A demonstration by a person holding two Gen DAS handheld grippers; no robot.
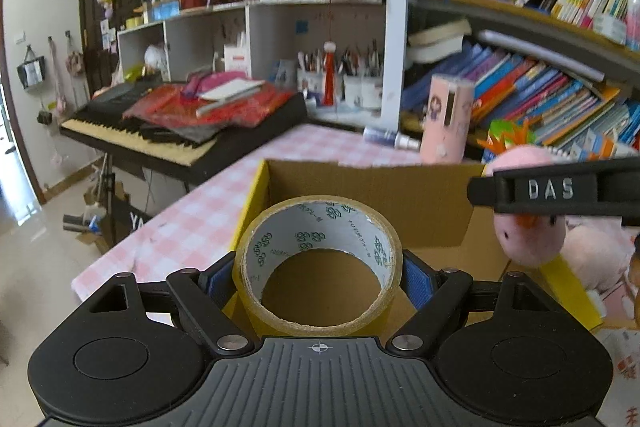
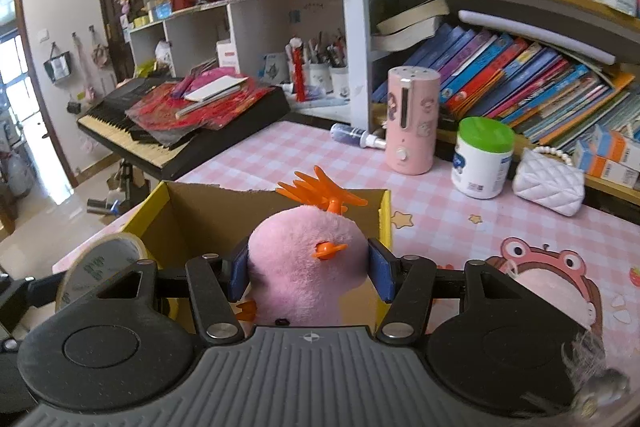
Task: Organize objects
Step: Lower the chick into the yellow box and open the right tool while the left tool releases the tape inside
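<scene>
1. The left gripper (image 1: pixel 318 281) is closed around a roll of tape (image 1: pixel 318 267), its blue pads pressing the roll's outer sides at 9 and 3 o'clock. The roll hangs over the open cardboard box (image 1: pixel 360 187), whose far wall sits at 12 o'clock.
2. The right gripper (image 2: pixel 308 271) is clamped on a pink plush toy (image 2: pixel 306 263), its pads squeezing the soft body on both sides. The toy hangs above the box (image 2: pixel 200 215), near the right-hand wall.
3. Judging by this, the step in hand is loading both items into the box. Next, each gripper likely needs to lower and spread its fingers so the items drop inside, without colliding with each other.
4. The tape is a rigid ring with glossy tan film outside and a printed white core. The toy is round and fuzzy, with orange plastic spikes on top and an orange beak. The box is plain brown card with yellow outer faces.
5. It sits on a pink-and-white checked tablecloth (image 2: pixel 420 195).
</scene>
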